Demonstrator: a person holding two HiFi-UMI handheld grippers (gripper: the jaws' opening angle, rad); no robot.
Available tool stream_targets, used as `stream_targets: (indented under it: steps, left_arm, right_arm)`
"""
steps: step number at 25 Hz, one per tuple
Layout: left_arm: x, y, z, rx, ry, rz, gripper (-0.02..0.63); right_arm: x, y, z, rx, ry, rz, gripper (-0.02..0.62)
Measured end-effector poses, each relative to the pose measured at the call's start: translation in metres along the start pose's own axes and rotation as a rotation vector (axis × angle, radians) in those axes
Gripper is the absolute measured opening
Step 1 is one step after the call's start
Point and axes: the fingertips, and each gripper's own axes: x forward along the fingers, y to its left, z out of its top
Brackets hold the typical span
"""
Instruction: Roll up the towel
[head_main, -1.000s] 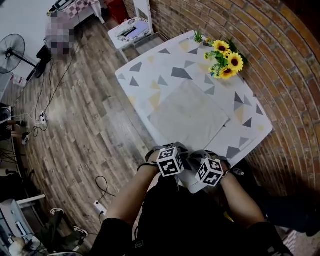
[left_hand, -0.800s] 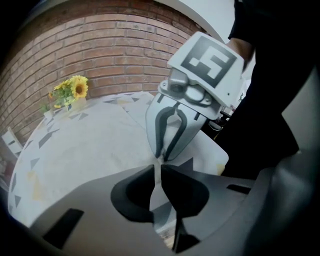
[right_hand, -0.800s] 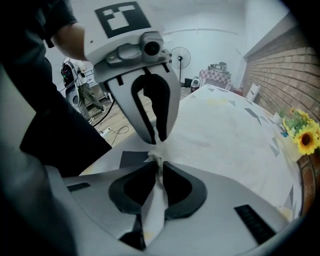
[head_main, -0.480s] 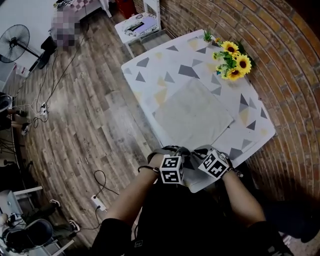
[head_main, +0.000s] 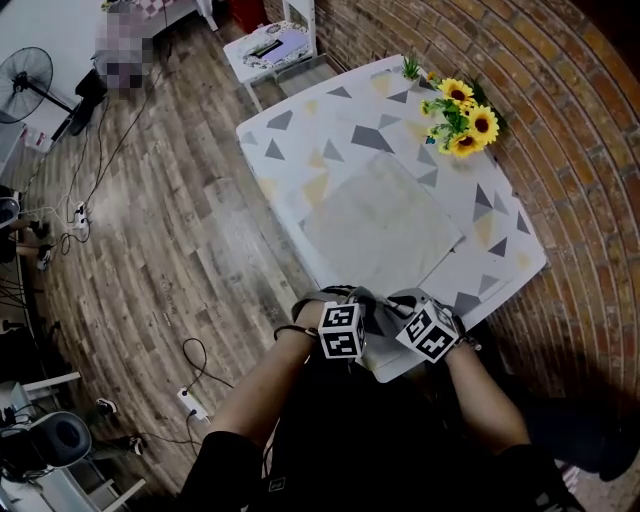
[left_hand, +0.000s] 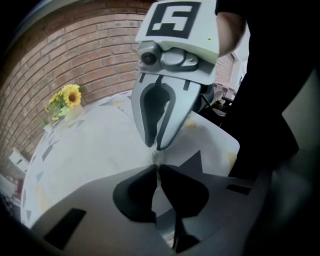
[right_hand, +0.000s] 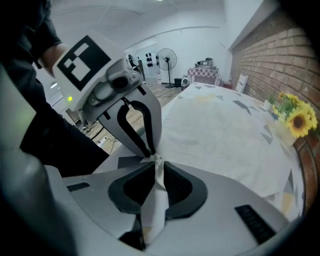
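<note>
The left gripper (left_hand: 156, 166) has its jaws closed on a small tuft of the towel (head_main: 380, 225), almost tip to tip with the right gripper (right_hand: 156, 163). The towel lies flat and unrolled in the middle of the bench (head_main: 300, 115). It is roughly square, so no long axis shows, and its edges run parallel to the bench's. Its near corner points at the person, and both grippers pinch it there, by the bench's near corner. The right jaws have just eased a little wider but clamp a pale fold that hangs between the pads. At the far right corner, sunflowers (head_main: 458, 112) stand in a pale vase (left_hand: 74, 116).
</note>
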Motion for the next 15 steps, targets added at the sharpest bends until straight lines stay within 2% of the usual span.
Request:
stream_targets:
  steps: [4, 10, 12, 15]
  left_arm:
    - [0.0, 0.0, 0.0, -0.079, -0.022, -0.049, 0.032]
    - [-0.002, 0.003, 0.0, -0.08, -0.012, -0.023, 0.037]
    - [-0.004, 0.004, 0.001, -0.07, -0.008, -0.005, 0.058]
    - [-0.003, 0.003, 0.001, -0.044, 0.007, 0.001, 0.128]
  right_arm:
    - [-0.006, 0.017, 0.013, -0.093, -0.045, 0.048, 0.072]
    - [0.015, 0.015, 0.002, -0.172, 0.022, 0.019, 0.116]
    - [0.017, 0.014, 0.001, -0.185, 0.03, 0.022, 0.113]
    - [0.017, 0.012, 0.001, -0.192, 0.032, 0.019, 0.102]
